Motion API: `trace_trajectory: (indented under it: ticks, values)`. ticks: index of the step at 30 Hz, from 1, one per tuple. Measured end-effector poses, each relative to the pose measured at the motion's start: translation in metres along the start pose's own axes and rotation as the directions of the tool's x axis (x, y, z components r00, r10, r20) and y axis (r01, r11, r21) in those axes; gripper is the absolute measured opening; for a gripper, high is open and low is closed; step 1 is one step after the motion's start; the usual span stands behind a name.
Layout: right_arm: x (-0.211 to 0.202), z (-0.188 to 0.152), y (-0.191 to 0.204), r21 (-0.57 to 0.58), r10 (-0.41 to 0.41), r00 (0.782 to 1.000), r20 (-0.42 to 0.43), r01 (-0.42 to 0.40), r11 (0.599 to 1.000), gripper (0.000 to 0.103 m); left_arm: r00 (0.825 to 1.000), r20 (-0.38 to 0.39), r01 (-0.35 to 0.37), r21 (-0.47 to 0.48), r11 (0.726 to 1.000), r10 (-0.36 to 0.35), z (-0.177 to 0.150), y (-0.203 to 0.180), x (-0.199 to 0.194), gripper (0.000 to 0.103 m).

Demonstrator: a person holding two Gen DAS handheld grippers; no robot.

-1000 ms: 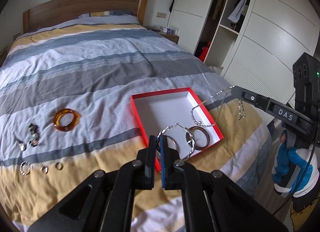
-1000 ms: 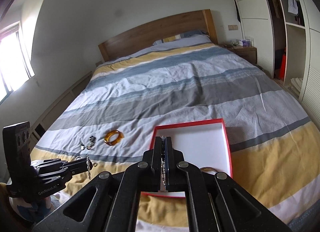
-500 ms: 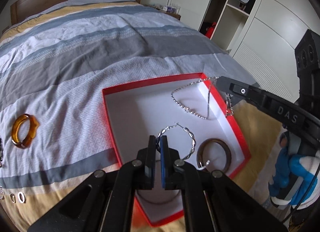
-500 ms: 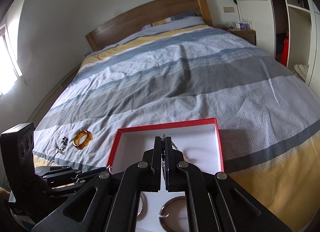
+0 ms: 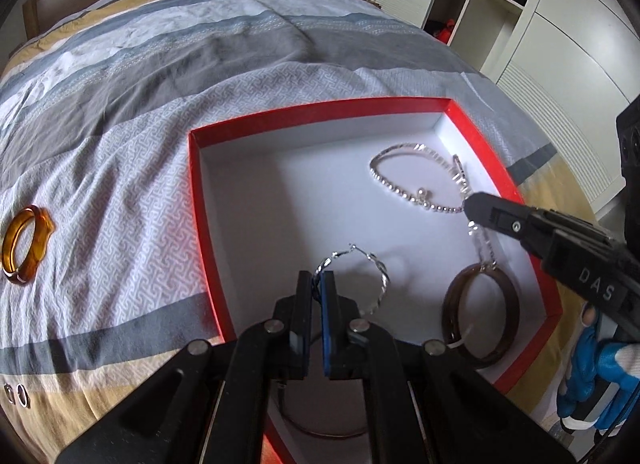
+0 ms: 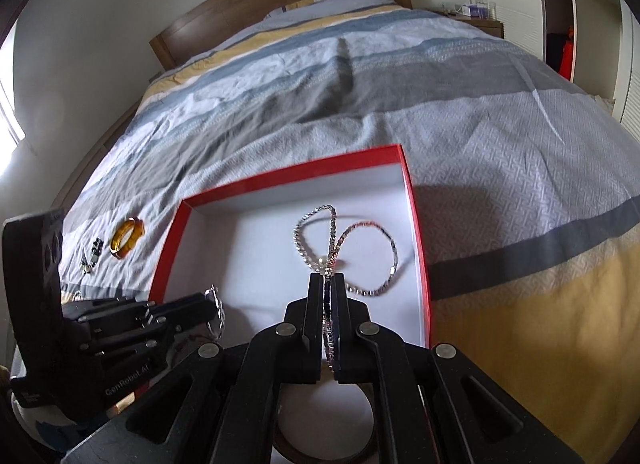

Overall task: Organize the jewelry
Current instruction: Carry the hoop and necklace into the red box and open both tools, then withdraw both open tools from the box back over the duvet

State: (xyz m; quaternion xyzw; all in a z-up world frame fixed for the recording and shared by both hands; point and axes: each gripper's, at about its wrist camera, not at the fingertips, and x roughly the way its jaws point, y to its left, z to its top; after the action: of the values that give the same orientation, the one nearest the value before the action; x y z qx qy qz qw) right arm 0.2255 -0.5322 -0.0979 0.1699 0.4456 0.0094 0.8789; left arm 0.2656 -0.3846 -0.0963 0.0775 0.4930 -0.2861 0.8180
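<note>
Two pieces are now brought down into the red box (image 5: 200,200), where a second ago they were carried above it. The silver hoop (image 5: 362,276) is pinched in the left hand-held gripper (image 5: 316,284), the chain necklace (image 6: 344,248) in the right hand-held gripper (image 6: 328,284), partly laid down. A brown bangle (image 5: 480,316) is lying close beneath; the amber bangle (image 5: 26,244) is waiting on the bed (image 5: 120,144).

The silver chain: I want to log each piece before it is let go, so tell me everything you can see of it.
The silver chain is thin, made of small shiny links that look like metal, with a small bead or clasp along it. One end is pinched in the shut right tool; the rest lies in loose crossing loops on the white floor of the red box, near its far right corner. A short tail hangs down from the tool.
</note>
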Motion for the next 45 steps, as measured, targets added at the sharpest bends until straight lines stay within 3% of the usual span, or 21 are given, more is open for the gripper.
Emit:
trace_trajectory:
  ticks: [6, 10, 15, 25, 28, 35, 45]
  values:
    - [-0.003, -0.011, -0.003, 0.003, -0.031, 0.999, -0.020, 0.031, 1.000, 0.011, 1.000, -0.010, 0.018, -0.008, 1.000, -0.018, -0.004, -0.001, -0.006, 0.006]
    - [-0.017, -0.016, -0.005, 0.016, -0.038, 0.999, -0.008, 0.038, 0.999, 0.014, 0.999, 0.014, 0.033, -0.009, 0.999, -0.032, -0.006, -0.003, -0.024, 0.014]
    - [-0.048, -0.021, 0.000, 0.019, -0.045, 0.999, 0.030, 0.045, 0.999, 0.018, 0.996, 0.063, 0.062, -0.014, 0.998, -0.061, -0.011, -0.009, -0.060, 0.031]
    - [-0.128, -0.024, 0.036, -0.001, -0.047, 0.990, 0.132, 0.048, 0.999, 0.027, 0.993, 0.113, 0.043, 0.005, 0.999, -0.043, -0.052, 0.001, -0.142, 0.035]
    - [-0.151, -0.029, 0.055, -0.020, -0.039, 0.986, 0.162, 0.043, 0.999, 0.027, 0.992, 0.123, 0.001, -0.002, 1.000, -0.001, -0.067, 0.012, -0.169, 0.040]
    - [-0.192, -0.042, 0.104, -0.066, -0.007, 0.975, 0.221, 0.022, 0.998, 0.027, 0.983, 0.166, -0.070, -0.069, 0.995, 0.081, -0.103, 0.057, -0.233, 0.041]
    - [-0.241, -0.064, 0.176, -0.162, 0.037, 0.961, 0.274, 0.008, 0.987, 0.027, 0.955, 0.220, -0.149, -0.217, 0.965, 0.197, -0.167, 0.138, -0.314, 0.041]
